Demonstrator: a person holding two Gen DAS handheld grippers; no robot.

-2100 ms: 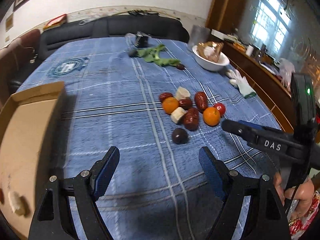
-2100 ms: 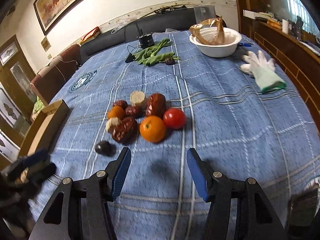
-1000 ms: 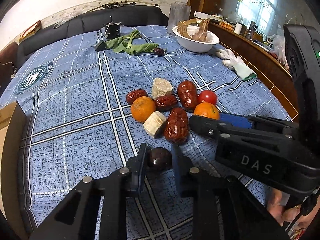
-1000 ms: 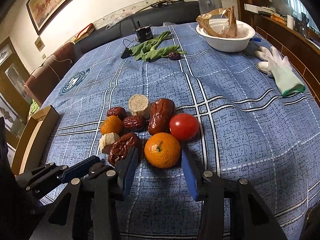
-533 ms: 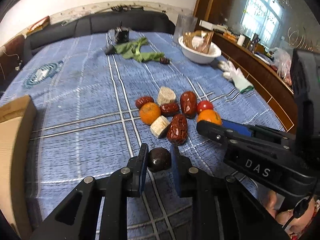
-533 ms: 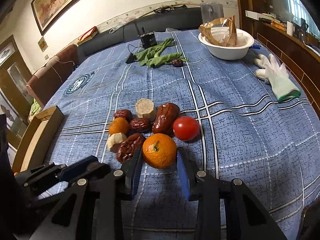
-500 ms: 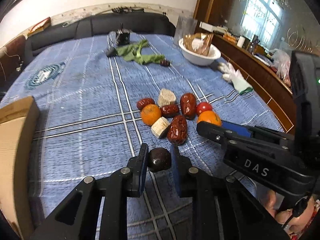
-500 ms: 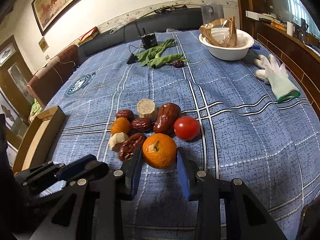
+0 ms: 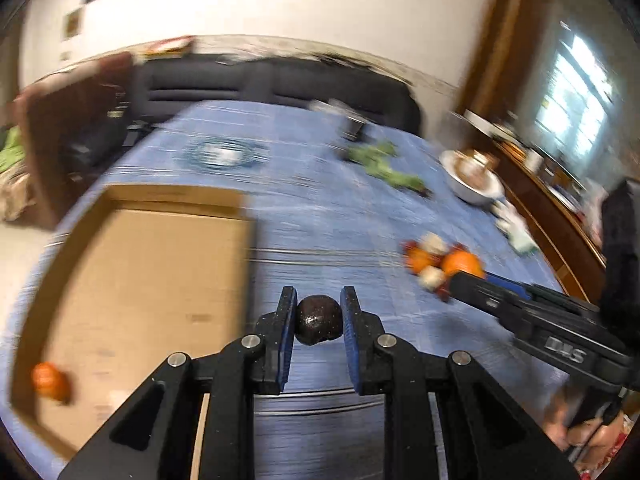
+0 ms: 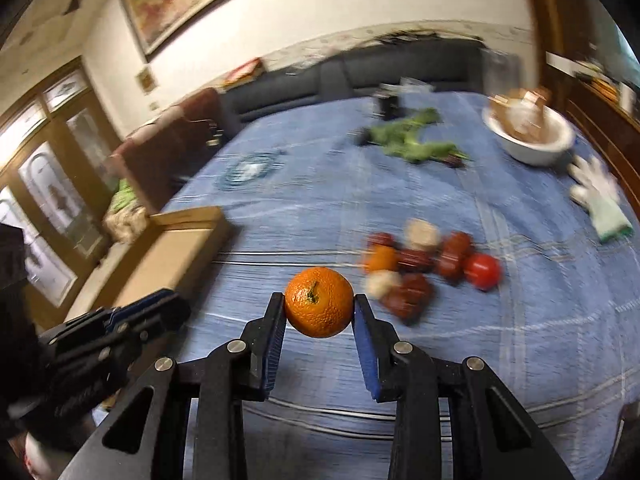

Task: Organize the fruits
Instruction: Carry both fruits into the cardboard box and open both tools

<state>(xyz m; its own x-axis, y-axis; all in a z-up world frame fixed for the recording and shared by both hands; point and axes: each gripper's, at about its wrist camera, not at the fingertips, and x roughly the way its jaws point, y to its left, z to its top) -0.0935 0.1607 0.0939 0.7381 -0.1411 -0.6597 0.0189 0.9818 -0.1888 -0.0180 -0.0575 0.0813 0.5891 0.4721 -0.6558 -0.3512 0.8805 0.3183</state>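
Blue checked surface [image 10: 520, 340] carried a cardboard box [image 9: 152, 280] at left, one small orange [image 9: 50, 378] in its near corner. Fruit pile [image 10: 424, 268] lay right of centre. Right gripper [image 10: 319, 312] had its fingers clamped on a tangerine [image 10: 319, 307], off the surface. Left gripper [image 9: 319, 320] had its fingers clamped on a dark round fruit [image 9: 319, 319], just right of the box.

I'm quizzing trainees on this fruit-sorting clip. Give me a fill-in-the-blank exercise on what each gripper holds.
1. The left gripper is shut on a small dark ____ fruit.
2. The right gripper holds a mandarin coloured ____.
3. The cardboard box already contains one ____ fruit.

Missing words: round; orange; orange
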